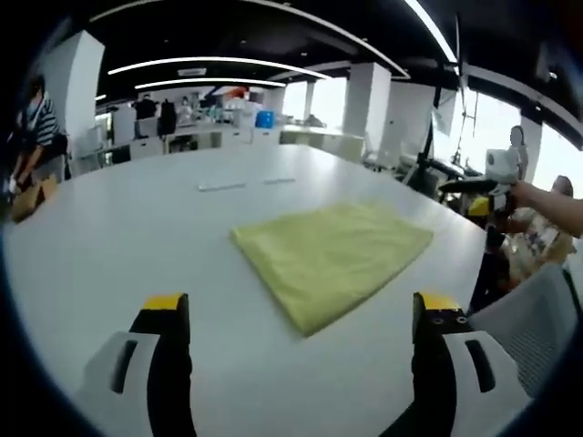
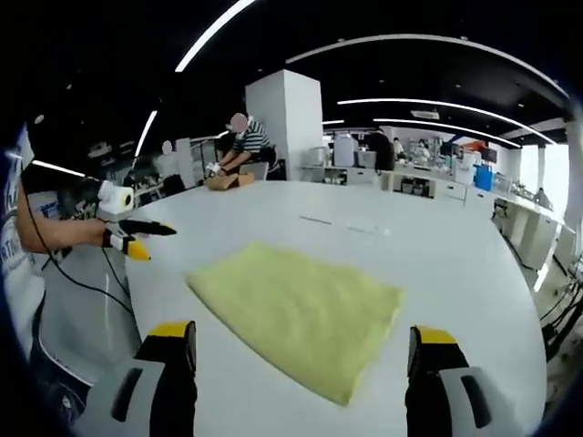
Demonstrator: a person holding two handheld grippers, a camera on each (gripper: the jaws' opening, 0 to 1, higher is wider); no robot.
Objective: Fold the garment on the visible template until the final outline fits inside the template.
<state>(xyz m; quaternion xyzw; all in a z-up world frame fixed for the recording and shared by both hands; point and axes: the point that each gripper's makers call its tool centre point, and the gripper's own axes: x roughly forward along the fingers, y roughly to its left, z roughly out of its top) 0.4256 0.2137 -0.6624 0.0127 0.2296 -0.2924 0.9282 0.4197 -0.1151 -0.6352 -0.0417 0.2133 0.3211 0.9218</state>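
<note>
I see the garment (image 1: pixel 332 257) folded into a flat yellow rectangle, edges fairly even, lying mid-table (image 1: pixel 137 237). My left gripper (image 1: pixel 301 314) hangs above the table short of the garment, jaws spread, gripping nothing. My right gripper (image 2: pixel 301 339) is likewise spread and empty just short of it
</note>
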